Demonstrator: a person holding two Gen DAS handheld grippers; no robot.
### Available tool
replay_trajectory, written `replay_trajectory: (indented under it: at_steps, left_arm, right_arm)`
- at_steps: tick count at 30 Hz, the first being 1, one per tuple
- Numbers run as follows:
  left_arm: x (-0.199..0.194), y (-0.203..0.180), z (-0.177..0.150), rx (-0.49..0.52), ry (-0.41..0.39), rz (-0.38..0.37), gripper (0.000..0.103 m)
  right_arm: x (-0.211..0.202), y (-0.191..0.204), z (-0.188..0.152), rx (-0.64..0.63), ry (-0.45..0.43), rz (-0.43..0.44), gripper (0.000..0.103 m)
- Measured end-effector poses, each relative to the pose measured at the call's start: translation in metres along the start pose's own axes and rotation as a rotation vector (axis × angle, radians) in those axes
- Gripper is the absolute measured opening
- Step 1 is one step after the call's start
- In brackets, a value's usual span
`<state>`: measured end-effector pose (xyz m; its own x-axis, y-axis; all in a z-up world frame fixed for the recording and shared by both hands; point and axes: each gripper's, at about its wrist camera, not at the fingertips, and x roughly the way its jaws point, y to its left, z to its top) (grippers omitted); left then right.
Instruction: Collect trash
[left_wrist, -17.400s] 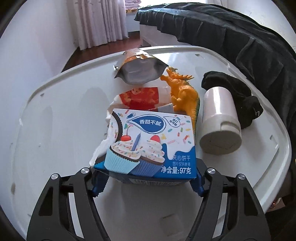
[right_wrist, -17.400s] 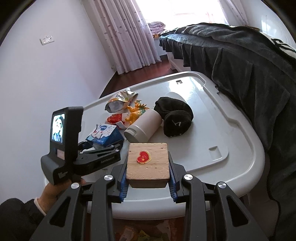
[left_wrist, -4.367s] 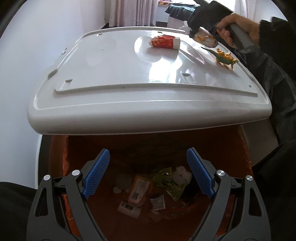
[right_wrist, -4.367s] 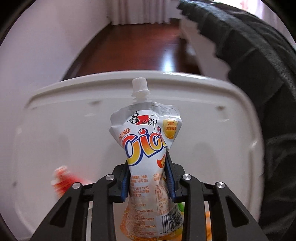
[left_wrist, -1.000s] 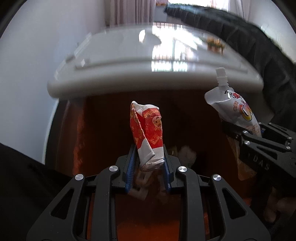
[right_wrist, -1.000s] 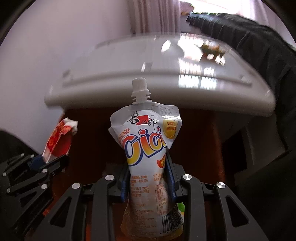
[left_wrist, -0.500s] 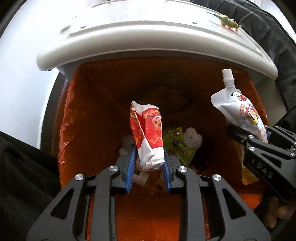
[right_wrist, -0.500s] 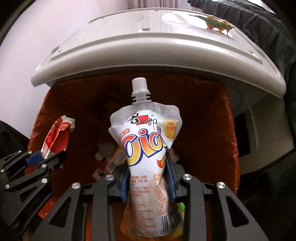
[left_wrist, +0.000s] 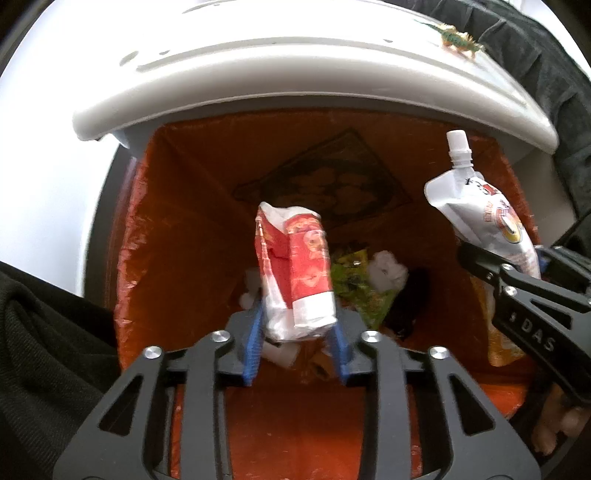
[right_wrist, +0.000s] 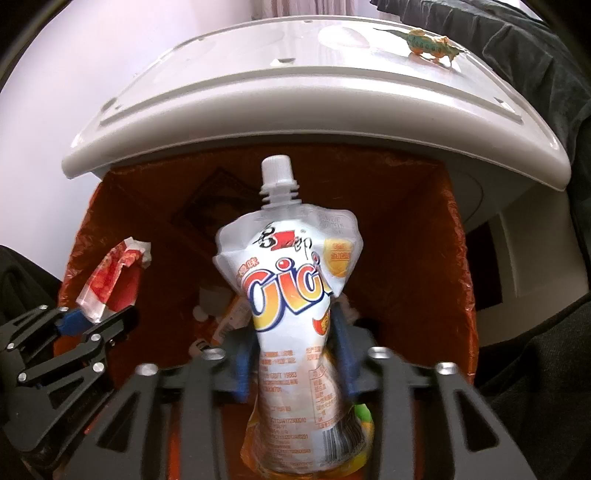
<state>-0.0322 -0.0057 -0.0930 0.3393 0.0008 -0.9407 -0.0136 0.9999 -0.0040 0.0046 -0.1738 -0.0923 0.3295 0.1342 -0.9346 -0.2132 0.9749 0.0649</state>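
- Left tool (left_wrist: 297, 345): jaws have just been opening; the red wrapper (left_wrist: 295, 273) stands loose between them at frame centre, over the orange-lined bin (left_wrist: 177, 229).
- Right tool (right_wrist: 295, 365): jaws have just been opening; the drink pouch (right_wrist: 291, 306) sits between them, centre frame, above the bin.

Spouted pouch (right_wrist: 295, 295) between just-parting right tongs (right_wrist: 295, 354) above orange-lined bin (right_wrist: 458, 266)

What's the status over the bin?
Both grippers' jaws just opening, left gripper releasing red wrapper, right gripper releasing drink pouch. Orange-lined bin directly below, unobstructed.
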Motion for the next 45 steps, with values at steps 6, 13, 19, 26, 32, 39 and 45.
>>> replay_trajectory:
  at_steps: [6, 13, 19, 26, 32, 39, 45]
  left_arm:
    - [0.005, 0.001, -0.001, 0.002, 0.026, 0.045, 0.091]
    - [0.004, 0.005, -0.001, -0.021, 0.018, 0.042, 0.091]
    - [-0.004, 0.005, 0.001, -0.029, -0.005, 0.043, 0.091]
    - [-0.015, 0.008, 0.009, -0.057, -0.059, 0.069, 0.091]
    - [-0.023, 0.015, 0.011, -0.096, -0.103, 0.075, 0.091]
    - [-0.03, 0.009, 0.011, -0.07, -0.146, 0.097, 0.091]
    - [-0.032, 0.005, 0.012, -0.05, -0.162, 0.092, 0.091]
  right_arm:
    - [-0.008, -0.011, 0.002, 0.049, -0.04, -0.017, 0.085]
    - [-0.013, -0.02, 0.002, 0.078, -0.061, -0.027, 0.084]
    - [-0.018, -0.021, 0.0, 0.078, -0.088, -0.043, 0.084]
    - [-0.023, -0.022, 0.0, 0.077, -0.127, -0.083, 0.087]
    - [-0.04, -0.02, 0.0, 0.07, -0.245, -0.173, 0.097]
    - [-0.04, -0.028, 0.002, 0.104, -0.25, -0.18, 0.097]
    - [-0.041, -0.027, 0.002, 0.106, -0.253, -0.18, 0.097]
